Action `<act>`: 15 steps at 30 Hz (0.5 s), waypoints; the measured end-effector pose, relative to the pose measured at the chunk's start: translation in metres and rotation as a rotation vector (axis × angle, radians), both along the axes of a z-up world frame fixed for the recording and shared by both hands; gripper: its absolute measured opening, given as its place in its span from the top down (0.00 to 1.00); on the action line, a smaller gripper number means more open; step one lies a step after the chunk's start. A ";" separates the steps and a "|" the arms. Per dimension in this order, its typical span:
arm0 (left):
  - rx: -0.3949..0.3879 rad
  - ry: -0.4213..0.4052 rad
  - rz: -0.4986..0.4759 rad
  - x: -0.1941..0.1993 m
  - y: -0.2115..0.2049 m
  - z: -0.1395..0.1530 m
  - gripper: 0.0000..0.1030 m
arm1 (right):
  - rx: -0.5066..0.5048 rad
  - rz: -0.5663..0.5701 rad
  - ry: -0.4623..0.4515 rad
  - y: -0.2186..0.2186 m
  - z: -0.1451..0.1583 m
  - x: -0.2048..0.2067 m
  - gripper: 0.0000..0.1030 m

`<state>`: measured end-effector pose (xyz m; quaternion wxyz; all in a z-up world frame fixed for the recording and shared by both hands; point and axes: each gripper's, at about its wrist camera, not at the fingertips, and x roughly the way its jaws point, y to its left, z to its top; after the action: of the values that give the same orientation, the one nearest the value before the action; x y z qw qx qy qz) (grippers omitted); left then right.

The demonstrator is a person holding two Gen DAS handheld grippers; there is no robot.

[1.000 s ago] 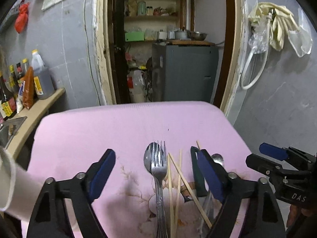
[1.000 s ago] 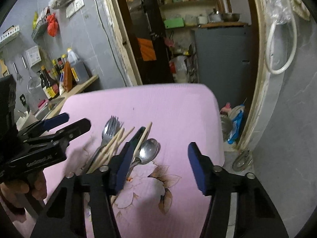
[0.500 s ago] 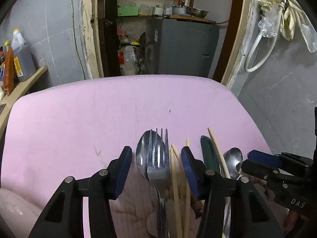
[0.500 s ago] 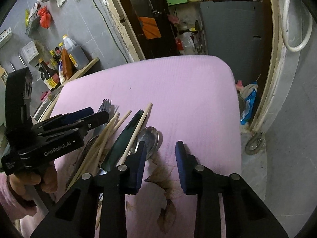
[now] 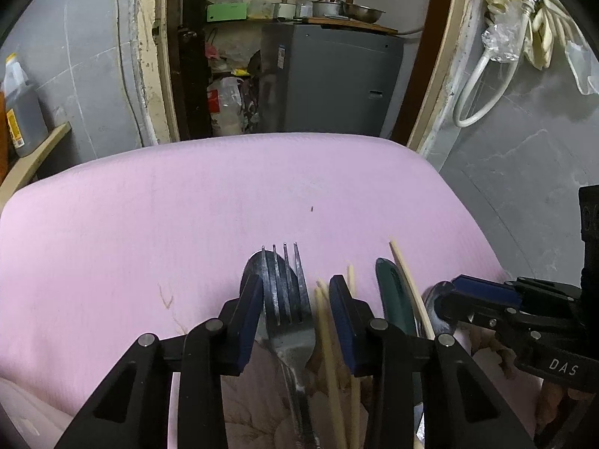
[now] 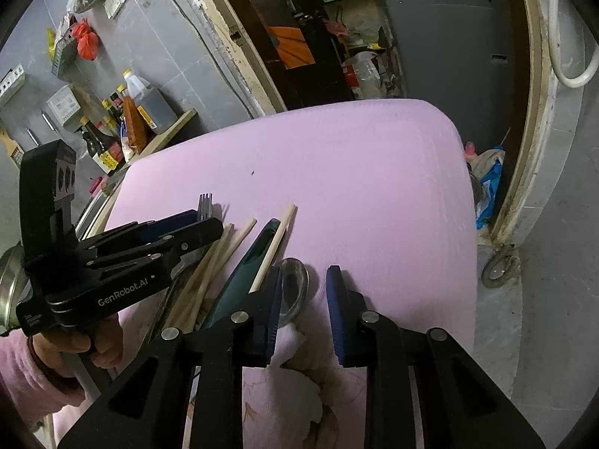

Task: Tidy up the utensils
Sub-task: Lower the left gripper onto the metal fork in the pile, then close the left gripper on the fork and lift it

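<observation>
So nothing is sorted yet: the fork (image 5: 288, 310), chopsticks (image 5: 329, 336) and spoon (image 6: 294, 288) lie bunched on the pink cloth (image 5: 168, 224). Left gripper (image 5: 295, 318) has been closing round the fork, right gripper (image 6: 303, 307) round the spoon, fingers a bit apart, not pinching yet

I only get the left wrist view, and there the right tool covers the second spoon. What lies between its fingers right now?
Observer: The right tool straddles the spoon's bowl. Its jaws have just been closing, but there is a gap between the bowl and the right-hand pad, so nothing is gripped yet.
Operator: Is anything on its far side that I might knock?
Observer: No utensil lies there; to the right of the tool only the pink cloth shows, up to its edge.
</observation>
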<state>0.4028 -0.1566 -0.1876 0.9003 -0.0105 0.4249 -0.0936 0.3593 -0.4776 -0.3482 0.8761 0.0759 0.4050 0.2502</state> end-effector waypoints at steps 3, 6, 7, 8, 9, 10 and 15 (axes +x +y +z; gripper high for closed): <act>0.001 -0.002 0.000 0.001 0.000 0.000 0.66 | -0.002 0.005 -0.001 -0.001 0.000 0.001 0.79; 0.007 0.001 0.002 0.001 -0.001 -0.001 0.66 | -0.005 0.008 -0.002 0.001 0.001 0.002 0.79; 0.012 0.006 0.004 0.002 -0.002 -0.002 0.66 | -0.007 0.009 -0.002 0.001 0.001 0.002 0.79; 0.018 0.009 0.008 0.003 -0.002 -0.003 0.67 | -0.010 0.010 -0.003 0.001 0.001 0.003 0.79; 0.026 0.005 0.012 0.003 -0.003 -0.002 0.70 | -0.015 0.011 -0.003 0.001 0.002 0.003 0.81; 0.032 0.002 0.014 0.004 -0.003 -0.002 0.72 | -0.021 0.010 -0.003 0.002 0.002 0.003 0.83; 0.028 0.009 0.008 0.005 -0.003 -0.001 0.77 | -0.036 0.013 0.002 0.005 0.003 0.005 0.93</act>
<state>0.4081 -0.1600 -0.1890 0.8988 0.0000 0.4303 -0.0837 0.3642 -0.4723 -0.3456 0.8752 0.0575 0.4110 0.2486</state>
